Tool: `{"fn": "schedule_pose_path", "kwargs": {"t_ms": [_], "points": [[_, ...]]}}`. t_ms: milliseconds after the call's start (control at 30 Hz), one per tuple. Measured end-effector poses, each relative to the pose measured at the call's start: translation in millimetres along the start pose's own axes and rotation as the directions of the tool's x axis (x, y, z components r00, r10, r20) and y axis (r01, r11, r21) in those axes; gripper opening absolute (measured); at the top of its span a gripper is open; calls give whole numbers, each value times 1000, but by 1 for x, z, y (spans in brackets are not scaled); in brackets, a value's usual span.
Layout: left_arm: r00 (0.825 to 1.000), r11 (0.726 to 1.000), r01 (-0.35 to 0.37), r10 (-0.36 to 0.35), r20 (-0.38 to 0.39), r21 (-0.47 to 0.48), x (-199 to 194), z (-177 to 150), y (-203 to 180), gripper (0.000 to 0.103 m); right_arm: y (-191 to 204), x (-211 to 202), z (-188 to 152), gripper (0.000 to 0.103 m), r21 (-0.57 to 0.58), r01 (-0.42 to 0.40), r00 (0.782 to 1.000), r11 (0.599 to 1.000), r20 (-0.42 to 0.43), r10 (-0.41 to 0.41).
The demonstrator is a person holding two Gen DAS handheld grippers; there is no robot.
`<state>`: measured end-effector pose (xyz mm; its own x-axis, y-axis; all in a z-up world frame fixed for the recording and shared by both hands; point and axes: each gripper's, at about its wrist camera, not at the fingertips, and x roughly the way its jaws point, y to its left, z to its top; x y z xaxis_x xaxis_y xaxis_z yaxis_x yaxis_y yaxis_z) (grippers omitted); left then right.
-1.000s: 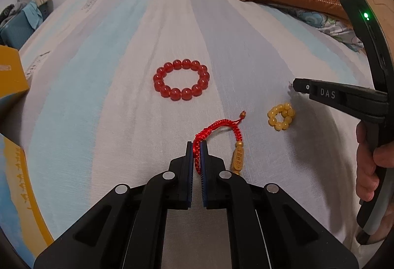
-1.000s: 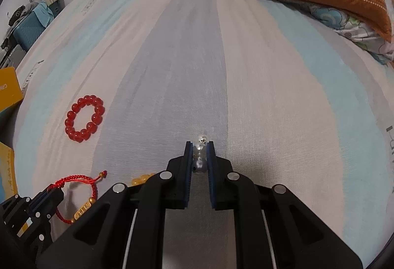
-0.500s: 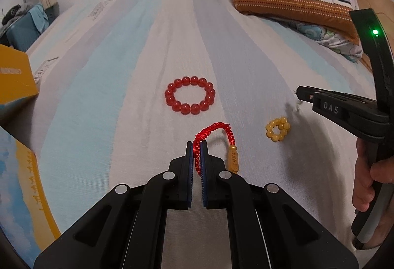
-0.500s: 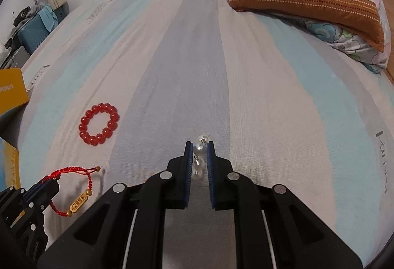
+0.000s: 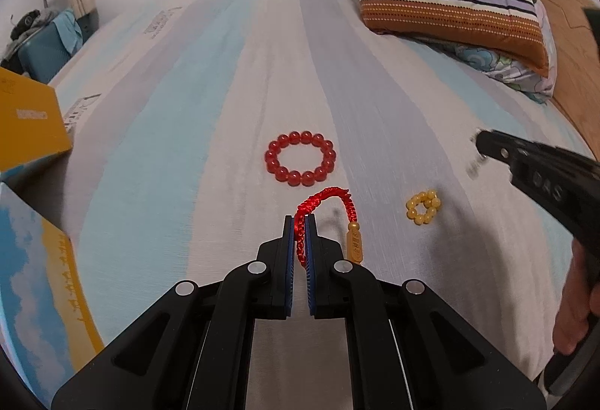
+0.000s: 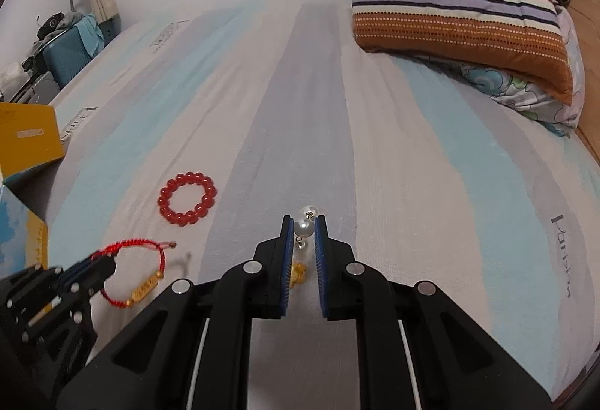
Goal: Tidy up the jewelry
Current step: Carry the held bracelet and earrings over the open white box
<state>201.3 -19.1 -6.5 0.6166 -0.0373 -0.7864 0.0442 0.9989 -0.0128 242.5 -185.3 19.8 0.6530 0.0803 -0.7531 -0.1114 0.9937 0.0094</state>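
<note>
My left gripper (image 5: 299, 222) is shut on a red braided cord bracelet (image 5: 322, 198) with a gold tag (image 5: 354, 247), which hangs above the striped bedsheet (image 5: 187, 132). My right gripper (image 6: 303, 227) is shut on a pearl earring (image 6: 303, 228), lifted off the bed, with a second pearl (image 6: 310, 210) just past its tips. A red bead bracelet (image 5: 300, 163) lies flat ahead of the left gripper. A small yellow bead ring (image 5: 423, 206) lies to its right, and shows below the right jaws as the yellow bead ring (image 6: 298, 273). The right gripper (image 5: 483, 147) enters the left view from the right.
A yellow box (image 5: 26, 121) and a blue-and-yellow box (image 5: 33, 282) sit at the bed's left edge. A striped pillow (image 6: 457, 23) lies at the back right over a floral one. A blue suitcase (image 6: 67, 46) stands beyond the bed on the left. A hand (image 5: 577, 305) grips the right tool.
Both grippers have risen from the sheet with their pieces held. The cord bracelet now hangs free, and the pearl earring has come up off the bed.
</note>
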Motion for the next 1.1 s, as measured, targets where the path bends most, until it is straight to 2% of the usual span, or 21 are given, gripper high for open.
{"fn": "schedule_pose_path", "kwargs": {"t_ms": [133,567,867,1100], "points": [[1000,1000,16,-16,-4,-11,-12,0,4,5,2,-18,-5,11,6,-1,1000,1000,4,1],[999,1000,-4,4,40,6,-78,-12,11,5,36,-75,-34,11,-22,-9,1000,1000,13,9],[996,1000,-28,28,80,-13,-128,-30,32,5,70,-112,-45,11,-39,-39,999,998,36,40],[994,997,-53,58,93,-57,-155,-43,63,5,106,-134,-48,11,-79,-66,996,995,54,70]]}}
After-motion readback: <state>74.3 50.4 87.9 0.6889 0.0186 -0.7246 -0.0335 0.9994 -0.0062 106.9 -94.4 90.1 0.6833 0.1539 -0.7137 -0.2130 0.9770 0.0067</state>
